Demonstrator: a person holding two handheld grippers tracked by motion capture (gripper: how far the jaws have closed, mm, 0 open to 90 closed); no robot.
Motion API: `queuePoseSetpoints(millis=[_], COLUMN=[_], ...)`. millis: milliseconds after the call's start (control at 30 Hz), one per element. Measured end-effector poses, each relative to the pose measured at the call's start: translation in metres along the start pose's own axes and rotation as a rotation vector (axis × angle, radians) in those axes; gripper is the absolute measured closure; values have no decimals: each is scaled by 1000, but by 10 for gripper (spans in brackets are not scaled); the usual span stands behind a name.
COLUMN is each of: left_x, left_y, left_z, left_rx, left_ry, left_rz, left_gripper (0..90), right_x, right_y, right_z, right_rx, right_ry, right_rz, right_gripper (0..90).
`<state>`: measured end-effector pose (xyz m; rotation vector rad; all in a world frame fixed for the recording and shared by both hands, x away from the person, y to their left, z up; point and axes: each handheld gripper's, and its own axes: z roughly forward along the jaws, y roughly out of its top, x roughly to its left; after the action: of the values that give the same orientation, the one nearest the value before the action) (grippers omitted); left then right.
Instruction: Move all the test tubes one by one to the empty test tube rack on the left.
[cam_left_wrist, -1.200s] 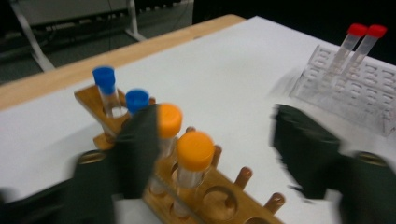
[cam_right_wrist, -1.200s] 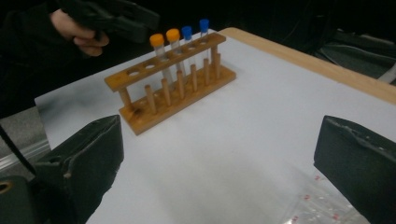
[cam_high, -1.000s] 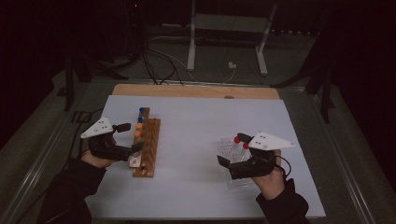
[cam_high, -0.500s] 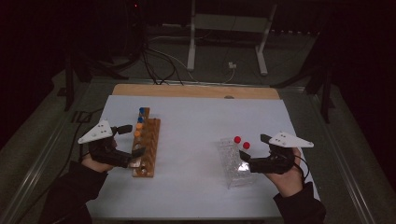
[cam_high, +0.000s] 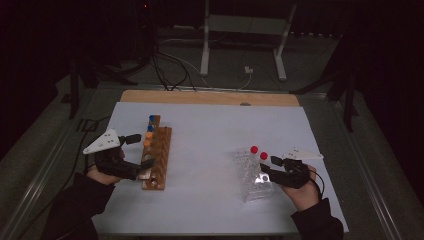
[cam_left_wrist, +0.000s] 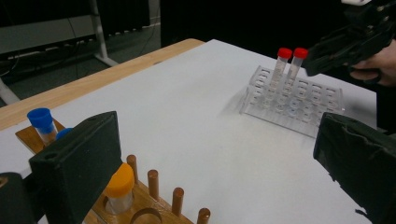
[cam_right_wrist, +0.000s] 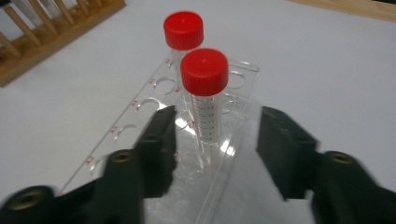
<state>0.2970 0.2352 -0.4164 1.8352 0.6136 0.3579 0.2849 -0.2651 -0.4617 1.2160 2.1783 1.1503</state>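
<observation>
1. High view: the left gripper (cam_high: 134, 153) rests at the near end of the wooden rack (cam_high: 158, 151), its jaws spread to either side of the rack's left edge. Blue- and orange-capped tubes (cam_high: 149, 134) stand at the rack's far end. On the right side of the white table (cam_high: 210, 145), the right gripper (cam_high: 266, 168) sits against the right side of the clear plastic rack (cam_high: 251, 175), just beside two red-capped tubes (cam_high: 258, 152) standing at its far end.

2. Left gripper view: the jaws stand wide apart with nothing pinched; an orange-capped tube (cam_left_wrist: 119, 187) stands in the wooden rack (cam_left_wrist: 154, 205) just beside the left jaw. Well apart, across the table, the right gripper (cam_left_wrist: 343, 46) hovers next to the red-capped tubes (cam_left_wrist: 289, 63).

3. Right gripper view: the jaws have just been closing and are partly drawn in, still apart. The nearer red-capped tube (cam_right_wrist: 204, 93) rises between them, pads not touching it; the edge of the clear plastic rack (cam_right_wrist: 154, 100) lies under them.
</observation>
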Motion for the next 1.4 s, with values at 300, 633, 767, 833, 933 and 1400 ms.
queuePoseSetpoints(millis=[300, 633, 767, 833, 933, 1400], left_x=[1, -1, -3, -4, -6, -37], left_y=[0, 3, 4, 6, 9, 24], left_z=[-1, -1, 1, 2, 4, 35], left_rx=[1, 5, 16, 14, 11, 41], left_ry=[6, -4, -14, -16, -28, -150], left_rz=[-3, 3, 1, -1, 0, 37], left_gripper=[18, 18, 18, 18, 18, 19], right_x=[7, 11, 16, 18, 24, 65], right_y=[2, 15, 29, 35, 43, 52], right_z=[14, 0, -16, -24, -34, -21], right_rx=[20, -10, -45, -60, -85, -72], right_ry=[-13, -43, -57, -59, -50, 102], right_rz=[-30, -72, -88, -97, -106, -180], right_gripper=[714, 754, 754, 754, 754, 754])
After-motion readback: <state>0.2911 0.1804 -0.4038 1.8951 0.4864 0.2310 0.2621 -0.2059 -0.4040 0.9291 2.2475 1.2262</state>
